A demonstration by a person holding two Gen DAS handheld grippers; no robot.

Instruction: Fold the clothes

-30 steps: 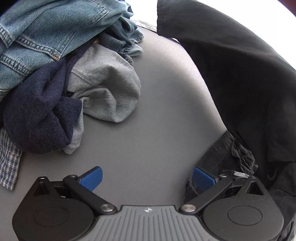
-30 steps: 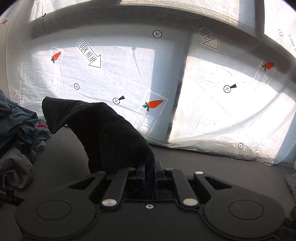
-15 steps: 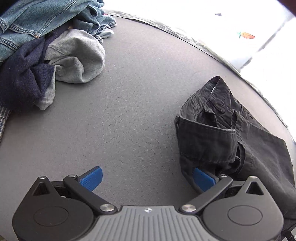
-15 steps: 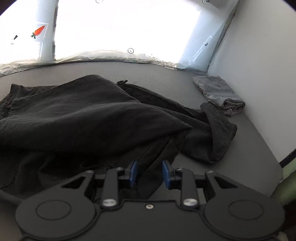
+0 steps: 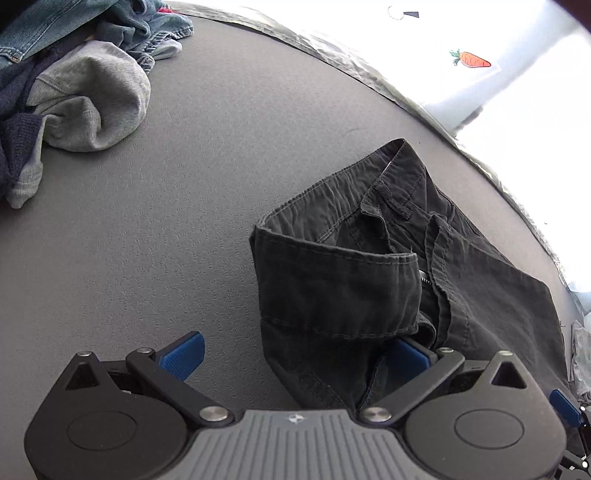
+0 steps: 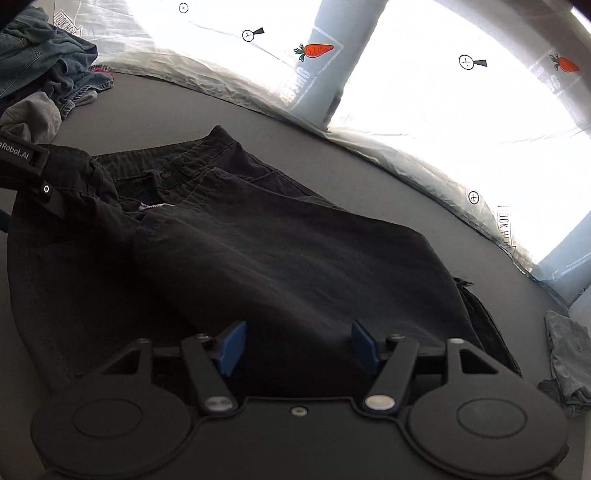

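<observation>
Black trousers [image 5: 369, 280] lie on the grey table [image 5: 166, 229], waistband folded over towards me; they also show in the right wrist view [image 6: 280, 254]. My left gripper [image 5: 295, 354] is open, its right blue finger [image 5: 408, 356] tucked under the waistband fold, its left finger [image 5: 183, 352] over bare table. My right gripper [image 6: 297, 347] is open, its blue pads wide apart over the trouser leg, holding nothing. The left gripper's black body [image 6: 33, 173] shows at the left of the right wrist view, at the waistband.
A pile of unfolded clothes sits at the far left: blue denim [image 5: 110, 22], a grey garment [image 5: 88, 99], a navy knit [image 5: 14, 129]. A folded grey piece [image 6: 569, 358] lies at the right table edge. A white plastic sheet [image 6: 424, 110] with carrot stickers backs the table.
The right gripper has opened and let go of the trousers, which went from hanging in the air to lying on the table. The left gripper has stayed open at the waistband.
</observation>
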